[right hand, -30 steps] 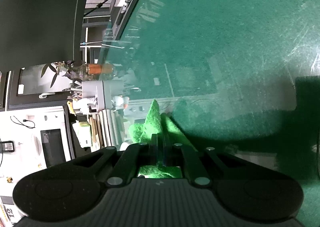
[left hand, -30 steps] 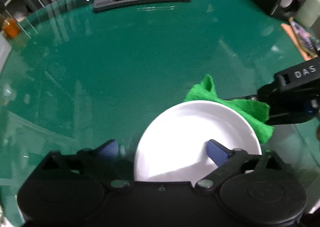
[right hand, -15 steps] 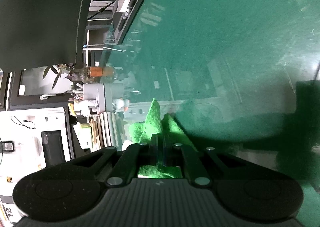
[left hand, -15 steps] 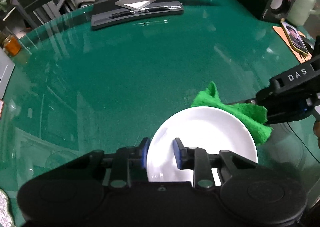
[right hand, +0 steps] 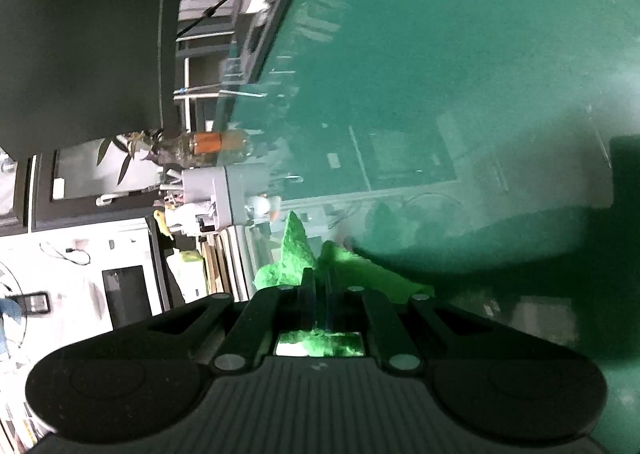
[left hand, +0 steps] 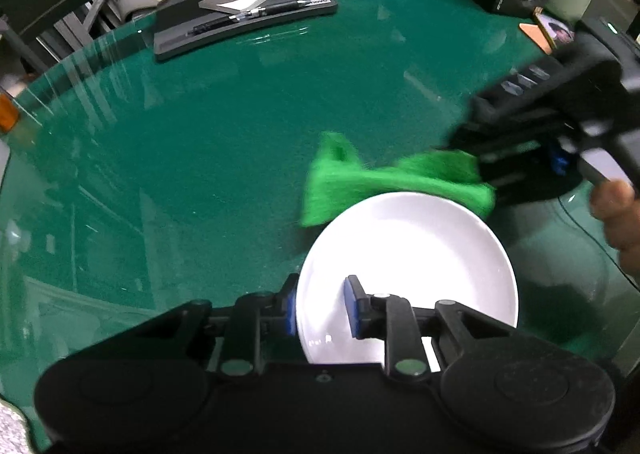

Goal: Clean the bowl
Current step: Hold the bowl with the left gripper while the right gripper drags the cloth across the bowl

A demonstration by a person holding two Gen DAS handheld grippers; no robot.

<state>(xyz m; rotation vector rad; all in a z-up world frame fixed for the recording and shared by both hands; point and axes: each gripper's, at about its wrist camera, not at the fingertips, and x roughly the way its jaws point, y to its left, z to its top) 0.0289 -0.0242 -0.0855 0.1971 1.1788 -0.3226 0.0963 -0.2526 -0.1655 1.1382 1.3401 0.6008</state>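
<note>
Two grippers on the job. L gripper (left hand: 320,304) clamped on near-left rim of white bowl (left hand: 416,270), one blue pad outside the wall, one inside; jaws closed onto it within the last sec. Bowl sits on green glass table (left hand: 200,158), just ahead of L tool. Green cloth (left hand: 384,182) lies at bowl's far rim, touching it. R gripper (right hand: 320,278) pinched tight on the cloth, jaws together; hand (left hand: 616,214) behind it.

Green glass-topped table (left hand: 224,158) carries white bowl (left hand: 420,254) and monitor stand (left hand: 244,20).
</note>
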